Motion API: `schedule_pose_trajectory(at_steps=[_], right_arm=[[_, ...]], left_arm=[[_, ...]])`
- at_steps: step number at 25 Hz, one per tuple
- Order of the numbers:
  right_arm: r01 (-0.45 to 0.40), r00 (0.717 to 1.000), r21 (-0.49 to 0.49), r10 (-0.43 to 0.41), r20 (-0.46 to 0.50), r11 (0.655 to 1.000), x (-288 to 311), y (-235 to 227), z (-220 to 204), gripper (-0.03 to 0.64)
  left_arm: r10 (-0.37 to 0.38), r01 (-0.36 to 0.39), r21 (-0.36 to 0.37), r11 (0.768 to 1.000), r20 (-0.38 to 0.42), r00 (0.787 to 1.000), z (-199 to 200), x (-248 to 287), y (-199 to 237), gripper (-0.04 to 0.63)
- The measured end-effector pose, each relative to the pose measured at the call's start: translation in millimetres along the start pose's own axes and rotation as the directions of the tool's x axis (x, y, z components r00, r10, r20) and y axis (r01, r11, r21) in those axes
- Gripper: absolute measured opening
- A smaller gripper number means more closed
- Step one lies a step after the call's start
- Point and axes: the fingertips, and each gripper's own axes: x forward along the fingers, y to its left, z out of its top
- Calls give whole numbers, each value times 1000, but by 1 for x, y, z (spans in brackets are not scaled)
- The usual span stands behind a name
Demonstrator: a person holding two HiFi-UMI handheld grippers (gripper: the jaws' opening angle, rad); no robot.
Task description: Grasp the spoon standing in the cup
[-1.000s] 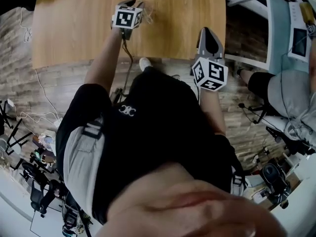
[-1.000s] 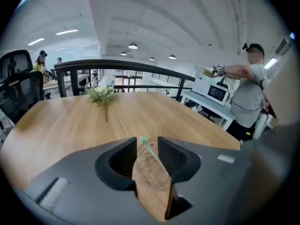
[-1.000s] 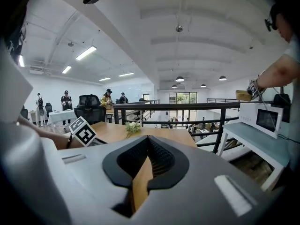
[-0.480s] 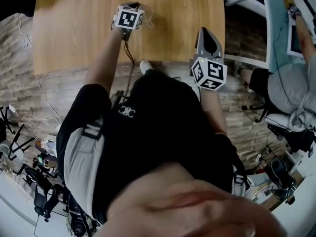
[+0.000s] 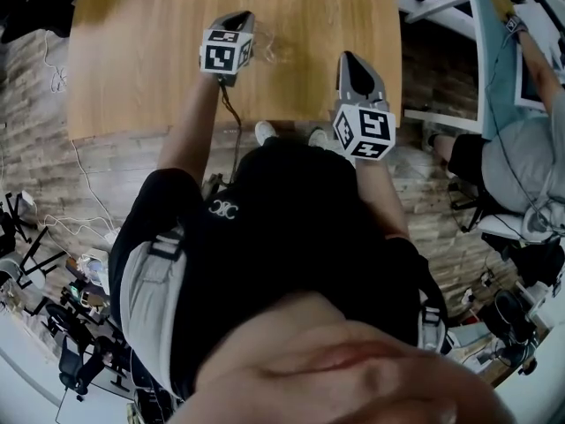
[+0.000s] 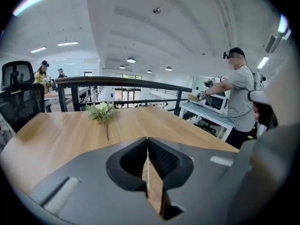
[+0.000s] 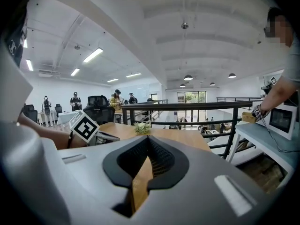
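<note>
No cup or spoon shows in any view. My left gripper [image 5: 238, 18] [image 6: 147, 140] hovers over the near part of the wooden table [image 5: 132, 60], its jaws shut together with nothing between them. My right gripper [image 5: 355, 60] [image 7: 149, 138] hangs at the table's near right corner, its jaws also shut and empty. A small sprig of white flowers [image 6: 102, 111] [image 7: 142, 127] lies on the table ahead of both grippers. The left gripper's marker cube [image 7: 84, 127] appears at the left in the right gripper view.
A dark railing [image 6: 122, 82] runs past the table's far edge. A person [image 6: 240, 97] works at a white desk [image 6: 211, 114] to the right. An office chair [image 6: 18, 97] stands at the left. Cables and gear [image 5: 53, 272] lie on the brick floor.
The head view has shifted slightly. Both grippers stay over the table's near edge, and the right one sits a little further left and up in the picture.
</note>
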Motion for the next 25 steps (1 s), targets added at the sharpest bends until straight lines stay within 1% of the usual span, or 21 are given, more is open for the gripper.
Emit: schedule_pose_trajectory(at_steps=[3,6,10,13,18,21,25], right_arm=[[-36,999,-5,36,17,999,1,1,3,0],[-79,996,-8,79,35,997,3,-5,7,0],[-123,989,-3,123,83,992,9,-14,24,0],[-134,984,9,132,115,991,12,-18,36,0],[-144,977,29,137,162,989,15,-27,57,-2],[-152,970,35,143,195,988,16,-30,69,-2],[-179,962,23,170,213,984,7,-30,79,-2]], left_arm=[[76,-75,-27,997,47,996,15,-22,1,17],[144,-141,-35,989,113,983,38,-47,-8,17],[217,-204,-80,976,196,956,69,-77,-23,17],[264,-248,-95,964,245,933,87,-101,-36,17],[330,-320,-85,944,307,892,114,-127,-63,17],[354,-346,-86,934,346,869,125,-137,-79,17],[363,-352,-101,931,380,851,132,-148,-109,17]])
